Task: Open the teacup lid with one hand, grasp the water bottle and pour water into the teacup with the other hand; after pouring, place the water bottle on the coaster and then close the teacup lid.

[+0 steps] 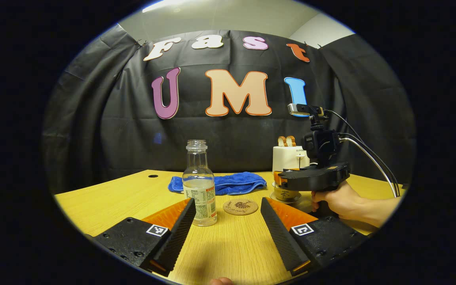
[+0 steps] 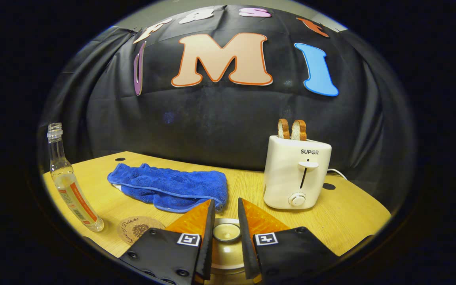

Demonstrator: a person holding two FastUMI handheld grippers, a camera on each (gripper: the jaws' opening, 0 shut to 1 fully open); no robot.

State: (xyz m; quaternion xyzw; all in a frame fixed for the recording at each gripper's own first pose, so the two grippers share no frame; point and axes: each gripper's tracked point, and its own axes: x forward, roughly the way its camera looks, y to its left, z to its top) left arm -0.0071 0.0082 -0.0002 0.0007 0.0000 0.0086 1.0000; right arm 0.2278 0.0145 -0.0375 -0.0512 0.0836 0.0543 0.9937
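Teacup lid (image 2: 227,232) sits on its cup between our right gripper (image 2: 226,233) fingers, which close on its knob. Our left gripper (image 1: 228,221) gapes near the standing bottle (image 1: 200,186); pouring, coaster (image 1: 240,206) placement remain.

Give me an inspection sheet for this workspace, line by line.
Surface: yellow wooden table.
Job's things: uncapped water bottle upright, partly filled; cork coaster bare; teacup lid still on.
Clutter: blue towel; toaster holding bread.
Grippers: left gripper open, short of the bottle; right gripper fingers close either side of the lid knob, contact unclear.
Cables: two trail from the right gripper.
Surroundings: black cloth wall.
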